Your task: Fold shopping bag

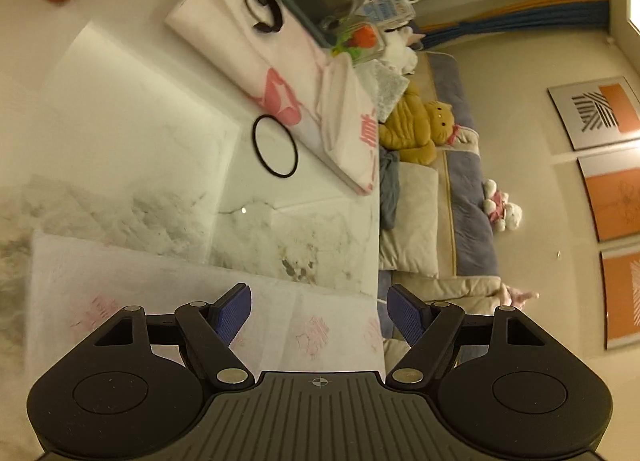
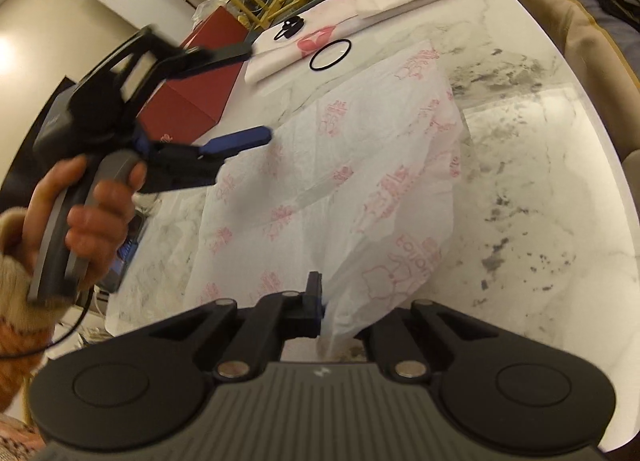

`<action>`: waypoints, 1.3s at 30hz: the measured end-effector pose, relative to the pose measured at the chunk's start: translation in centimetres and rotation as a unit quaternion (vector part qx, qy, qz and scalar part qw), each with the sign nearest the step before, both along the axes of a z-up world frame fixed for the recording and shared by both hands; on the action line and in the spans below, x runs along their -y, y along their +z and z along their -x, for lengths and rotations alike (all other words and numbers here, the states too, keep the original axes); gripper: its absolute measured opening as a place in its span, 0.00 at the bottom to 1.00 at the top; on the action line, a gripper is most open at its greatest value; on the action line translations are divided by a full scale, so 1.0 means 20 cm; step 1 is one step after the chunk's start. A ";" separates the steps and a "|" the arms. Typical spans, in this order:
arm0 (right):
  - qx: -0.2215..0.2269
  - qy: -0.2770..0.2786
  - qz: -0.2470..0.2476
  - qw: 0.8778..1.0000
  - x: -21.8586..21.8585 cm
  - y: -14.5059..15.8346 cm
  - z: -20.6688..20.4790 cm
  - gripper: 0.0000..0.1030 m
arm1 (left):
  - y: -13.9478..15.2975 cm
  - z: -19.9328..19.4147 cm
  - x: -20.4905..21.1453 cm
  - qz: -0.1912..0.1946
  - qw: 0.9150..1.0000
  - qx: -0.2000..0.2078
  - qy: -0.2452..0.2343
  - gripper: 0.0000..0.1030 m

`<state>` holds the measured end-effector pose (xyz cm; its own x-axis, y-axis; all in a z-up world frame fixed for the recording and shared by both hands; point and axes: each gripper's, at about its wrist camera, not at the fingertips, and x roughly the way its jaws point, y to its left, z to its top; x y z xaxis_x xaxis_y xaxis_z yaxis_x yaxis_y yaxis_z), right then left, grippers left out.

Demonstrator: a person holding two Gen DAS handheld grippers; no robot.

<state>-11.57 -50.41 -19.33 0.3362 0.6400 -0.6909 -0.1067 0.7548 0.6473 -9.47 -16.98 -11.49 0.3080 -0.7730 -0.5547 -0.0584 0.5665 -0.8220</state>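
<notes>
Right now the bag [image 2: 352,165], thin white plastic with pink print, lies spread and crumpled on the marble worktop [image 2: 540,165], its near end gathered up into the right tongs [image 2: 322,311]. Those tongs are clenched on that bunched end: the left finger [image 2: 312,301] presses against the plastic, while the other finger is hidden behind the bag's fold. From there the bag runs away across the worktop toward the black ring [image 2: 331,55] and the folded pink-and-white cloth [image 2: 304,45] at the far side.

The left tongs [image 2: 256,93] hover above the bag's far left part, held by a hand [image 2: 84,213] with a furry cuff. They are released, the two fingers standing well apart with nothing between them; the lower blue finger [image 2: 240,143] sits just over the bag's edge, and whether it touches cannot be told, since the view is blurred.

In the left wrist view the left tongs [image 1: 319,315] are open over a flat stretch of the bag [image 1: 160,289], which lies beneath and between the blue pads [image 1: 234,315] without being pinched. Beyond it are bare worktop [image 1: 160,141], the ring [image 1: 275,147] and the cloth [image 1: 256,45], well apart from the tongs. A red box [image 2: 200,93] stands beside the bag's left edge.
</notes>
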 end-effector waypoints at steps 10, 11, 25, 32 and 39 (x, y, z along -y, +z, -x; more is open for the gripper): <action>0.157 0.052 0.178 0.970 -0.15 0.24 0.10 0.00 | -0.09 -0.02 0.06 0.007 0.999 -0.023 0.026 0.73; 0.189 0.078 0.222 0.953 -0.22 0.25 0.11 0.00 | -0.10 -0.01 0.05 0.013 0.999 -0.030 0.035 0.73; 0.209 0.151 0.215 0.942 -0.32 0.27 0.04 0.21 | -0.22 0.16 -0.07 0.079 0.990 -0.068 0.096 0.73; 0.017 0.009 -0.138 0.990 -0.01 -0.05 -0.04 0.57 | -0.21 0.18 -0.05 0.065 0.990 -0.055 0.113 0.72; -0.004 -0.017 -0.127 0.992 0.01 -0.10 0.01 0.49 | -0.21 0.18 -0.06 0.065 0.989 -0.055 0.118 0.72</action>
<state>-11.72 -50.61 -21.34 0.3560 0.7818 -0.5119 -0.0772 0.5706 0.8176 -13.12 -15.75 -15.61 0.4316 -0.7541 -0.4950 -0.2689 0.4163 -0.8686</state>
